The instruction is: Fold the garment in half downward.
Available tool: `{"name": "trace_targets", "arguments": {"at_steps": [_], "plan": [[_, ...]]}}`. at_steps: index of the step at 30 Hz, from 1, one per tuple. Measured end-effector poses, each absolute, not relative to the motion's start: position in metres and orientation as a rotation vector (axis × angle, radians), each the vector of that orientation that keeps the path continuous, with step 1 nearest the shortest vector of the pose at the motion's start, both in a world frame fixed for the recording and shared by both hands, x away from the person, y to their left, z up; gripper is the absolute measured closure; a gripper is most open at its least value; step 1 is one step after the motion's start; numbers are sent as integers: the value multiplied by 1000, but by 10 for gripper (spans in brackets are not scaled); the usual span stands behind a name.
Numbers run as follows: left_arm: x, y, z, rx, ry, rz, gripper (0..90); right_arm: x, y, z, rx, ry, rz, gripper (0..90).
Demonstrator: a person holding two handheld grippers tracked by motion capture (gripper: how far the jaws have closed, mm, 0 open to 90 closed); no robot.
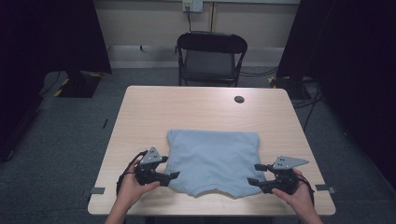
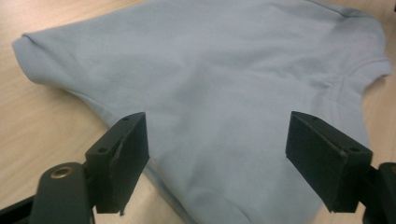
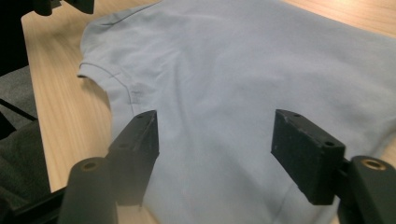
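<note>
A light blue shirt (image 1: 212,158) lies folded flat on the near half of the wooden table (image 1: 196,107). My left gripper (image 1: 170,168) hovers at the shirt's near left corner, jaws spread wide and holding nothing. My right gripper (image 1: 253,173) is at the near right corner, also open and empty. In the left gripper view the shirt (image 2: 224,84) lies under and beyond the parted jaws of the left gripper (image 2: 217,149). The right gripper view shows the cloth (image 3: 243,84), with a collar seam at the left, below the spread jaws of the right gripper (image 3: 215,149).
A small black round cap (image 1: 239,99) sits on the table's far right part. A black folding chair (image 1: 212,56) stands behind the far edge. Dark curtains hang on both sides, with stand bases on the grey carpet.
</note>
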State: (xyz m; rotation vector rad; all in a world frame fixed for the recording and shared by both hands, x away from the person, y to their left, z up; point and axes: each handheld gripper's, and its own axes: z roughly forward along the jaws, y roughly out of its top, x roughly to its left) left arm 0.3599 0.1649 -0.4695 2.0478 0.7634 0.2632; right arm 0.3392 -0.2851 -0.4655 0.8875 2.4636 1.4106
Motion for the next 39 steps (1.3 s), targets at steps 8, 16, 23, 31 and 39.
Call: {"name": "trace_targets", "arguments": {"at_steps": [8, 16, 23, 31, 39], "plan": [[381, 162, -462, 2040, 777, 266, 154, 351, -273, -467, 925, 2449, 1394, 191], [396, 161, -462, 2075, 771, 279, 154, 359, -265, -467, 932, 2438, 1391, 130], [410, 163, -460, 2064, 787, 287, 155, 364, -256, -467, 932, 2452, 1380, 129], [419, 166, -459, 2052, 806, 298, 155, 366, -240, -469, 909, 2457, 1390, 129], [430, 171, -460, 2037, 840, 316, 155, 369, -224, -469, 876, 2487, 1374, 129]]}}
